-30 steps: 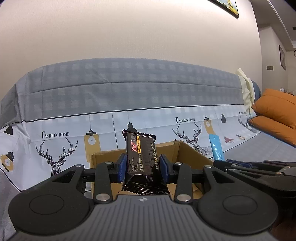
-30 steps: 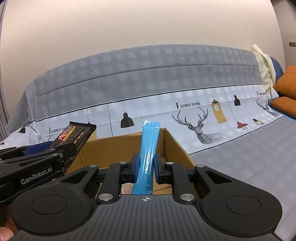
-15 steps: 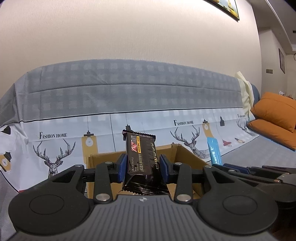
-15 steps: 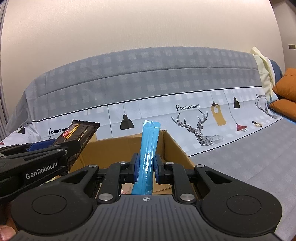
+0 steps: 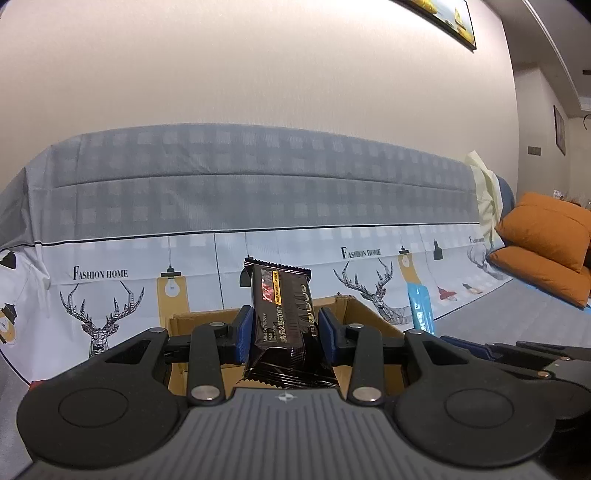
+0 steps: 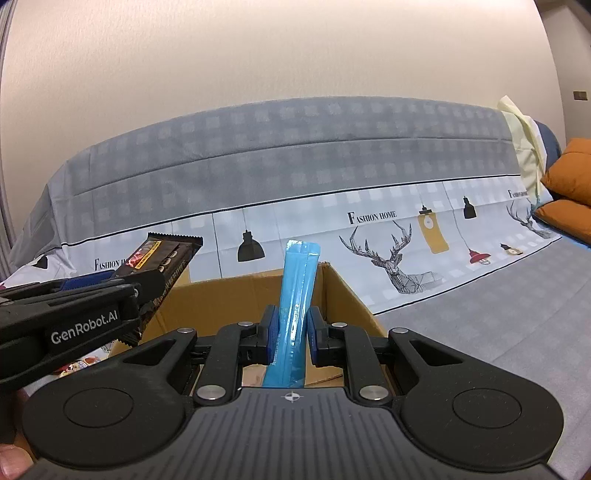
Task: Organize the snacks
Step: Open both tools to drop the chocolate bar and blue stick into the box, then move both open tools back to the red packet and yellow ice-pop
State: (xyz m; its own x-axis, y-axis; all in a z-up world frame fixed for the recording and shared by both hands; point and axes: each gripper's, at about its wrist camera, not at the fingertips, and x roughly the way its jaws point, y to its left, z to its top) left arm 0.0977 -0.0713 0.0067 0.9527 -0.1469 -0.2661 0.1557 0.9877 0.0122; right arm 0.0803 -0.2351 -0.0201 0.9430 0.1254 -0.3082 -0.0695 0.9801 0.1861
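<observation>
My left gripper [image 5: 286, 328] is shut on a black snack bar [image 5: 284, 317], held upright above the open cardboard box [image 5: 199, 321]. My right gripper [image 6: 291, 328] is shut on a long blue snack pouch [image 6: 295, 306], upright over the same box [image 6: 229, 295]. In the right wrist view the left gripper [image 6: 110, 295] with its black bar [image 6: 162, 258] sits close at the left. In the left wrist view the blue pouch [image 5: 419, 306] shows at the right. The box's inside is mostly hidden by the grippers.
A sofa draped in a grey and white deer-print cover [image 5: 258, 206] stands behind the box. Orange cushions [image 5: 543, 251] lie at the far right. A colourful snack packet [image 6: 79, 365] lies beside the box at the left. A framed picture [image 5: 443, 18] hangs on the wall.
Both grippers have risen slightly with their snacks, so the box sits lower in both views. Both grips are unchanged.
</observation>
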